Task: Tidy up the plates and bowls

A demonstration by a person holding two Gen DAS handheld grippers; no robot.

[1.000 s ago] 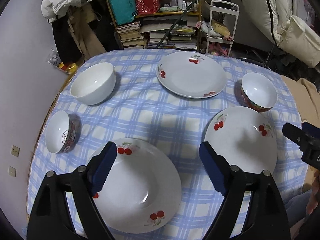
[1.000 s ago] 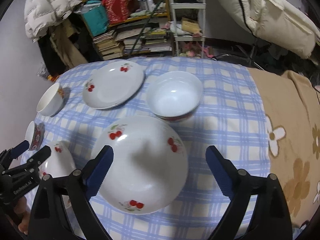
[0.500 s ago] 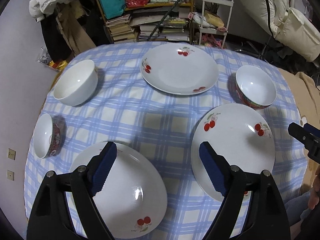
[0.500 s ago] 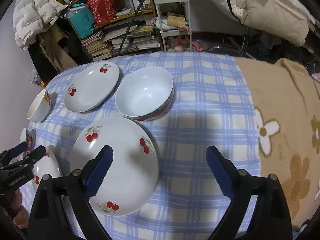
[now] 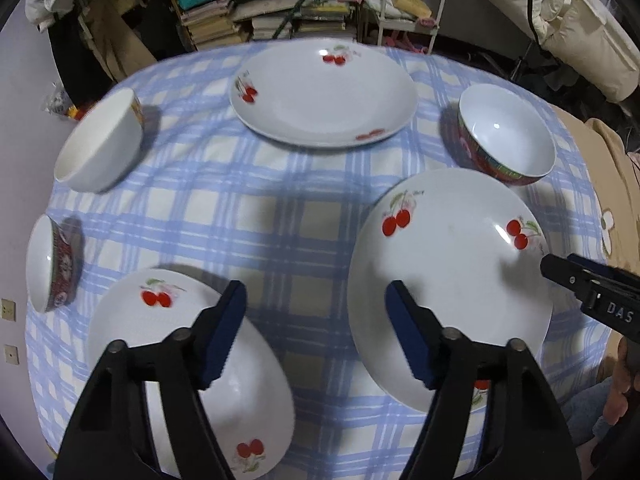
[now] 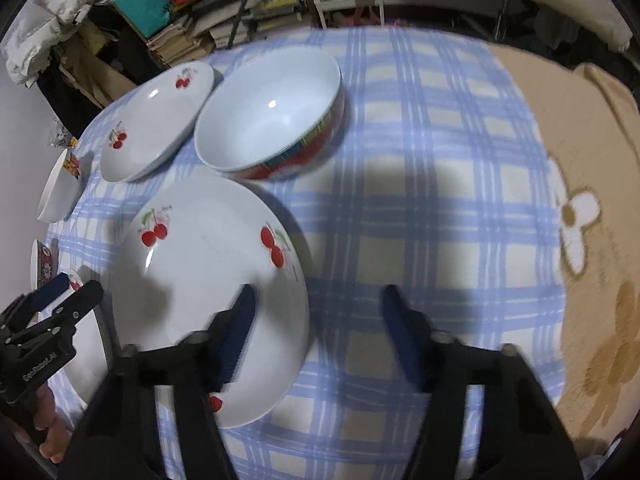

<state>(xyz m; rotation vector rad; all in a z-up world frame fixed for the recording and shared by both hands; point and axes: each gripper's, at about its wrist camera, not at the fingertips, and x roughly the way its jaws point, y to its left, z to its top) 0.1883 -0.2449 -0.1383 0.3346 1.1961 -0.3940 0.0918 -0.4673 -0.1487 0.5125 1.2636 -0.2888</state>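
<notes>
The left gripper (image 5: 316,332) hangs above the near edge of the worktop (image 5: 256,216) with its blue-padded fingers (image 5: 224,332) spread apart and holding nothing; one finger overlaps the near-left cherry plate (image 5: 160,320), the other the near-right cherry plate (image 5: 452,264), and bare blue-checked cloth lies between them. The right gripper (image 6: 316,332) is likewise open and empty, its left finger (image 6: 238,332) over the near-right cherry plate (image 6: 208,272) and its right finger over bare cloth. A third cherry plate (image 5: 324,92) sits at the far edge of the worktop. A red-banded bowl (image 5: 508,132) stands near the far right edge, just beyond the near-right plate. A plain white bowl (image 5: 100,144) sits toward the far left edge, and a small patterned bowl (image 5: 48,268) at the left edge, both well apart from the plates. Beyond the worktop stands a cluttered bookshelf (image 5: 256,4).
</notes>
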